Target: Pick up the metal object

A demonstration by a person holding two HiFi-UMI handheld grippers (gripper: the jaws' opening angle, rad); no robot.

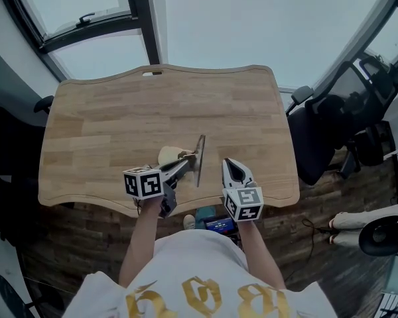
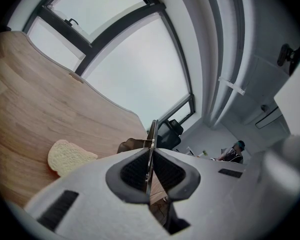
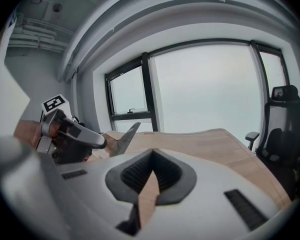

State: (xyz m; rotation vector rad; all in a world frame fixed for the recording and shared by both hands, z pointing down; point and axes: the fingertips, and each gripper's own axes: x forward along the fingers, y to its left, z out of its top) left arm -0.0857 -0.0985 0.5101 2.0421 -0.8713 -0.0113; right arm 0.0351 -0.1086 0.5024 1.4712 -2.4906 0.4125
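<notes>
A thin flat metal blade stands on edge above the front middle of the wooden table, lifted off the wood. My left gripper is shut on it, and in the left gripper view the blade is pinched between the dark pads. A slice of bread lies on the table just left of the blade. My right gripper hovers to the blade's right with its jaws together and nothing in them. From the right gripper view I see the blade sticking out of the left gripper.
The table's curved front edge runs right under both grippers. A black office chair stands off the table's right side. Large windows lie beyond the far edge. Someone's legs show on the floor at the right.
</notes>
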